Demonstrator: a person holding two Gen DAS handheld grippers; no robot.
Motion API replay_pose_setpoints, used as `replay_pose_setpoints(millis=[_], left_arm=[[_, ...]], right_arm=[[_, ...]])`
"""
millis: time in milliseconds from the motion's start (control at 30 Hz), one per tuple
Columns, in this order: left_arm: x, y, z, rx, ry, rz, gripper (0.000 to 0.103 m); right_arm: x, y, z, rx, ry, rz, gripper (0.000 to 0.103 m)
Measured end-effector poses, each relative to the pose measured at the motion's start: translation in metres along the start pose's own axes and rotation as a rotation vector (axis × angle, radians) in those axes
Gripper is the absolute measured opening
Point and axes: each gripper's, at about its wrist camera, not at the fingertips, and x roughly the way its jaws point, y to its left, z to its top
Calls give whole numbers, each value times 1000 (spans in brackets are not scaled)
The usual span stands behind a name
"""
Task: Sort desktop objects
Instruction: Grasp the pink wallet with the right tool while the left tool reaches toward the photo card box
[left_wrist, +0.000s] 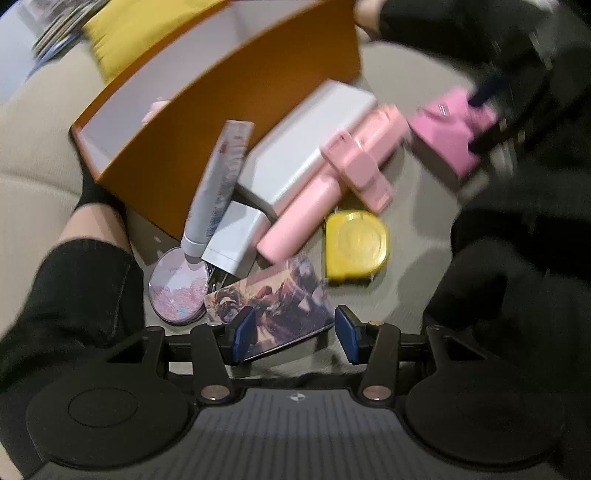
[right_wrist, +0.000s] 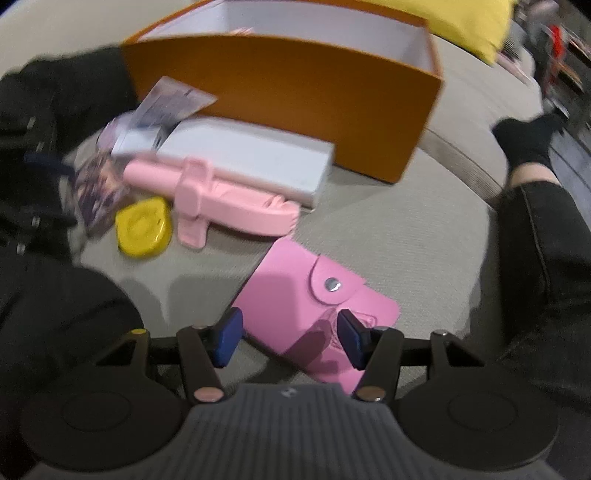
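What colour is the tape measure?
Yellow; the tape measure shows best in the left wrist view.

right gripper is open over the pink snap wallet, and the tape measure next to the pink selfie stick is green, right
Not quite: the tape measure is yellow, not green, as the right wrist view shows. The rest holds: the right gripper is open over the pink snap wallet, and the tape measure lies next to the pink selfie stick.
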Motion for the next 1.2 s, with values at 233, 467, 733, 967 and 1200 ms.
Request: replay_pose_setpoints(millis=[233,467,733,967,1200], left_arm=[[21,-17,1,243,67,40,56],[35,-19,3,327,90,44,67],[45,-25,9,382,111,85,83],[33,-18,10,336,83,77,73],[11,0,5,205,58,27,41]], right_arm=[[16,8,-2,-134,64,-17,60],[22,15,-3,-231,92,-6,72],[21,24,-10,-284,81,-31,73],[21,28,-17,-363,62,-103,70],[29,35,-20,-426,77,-122,77]])
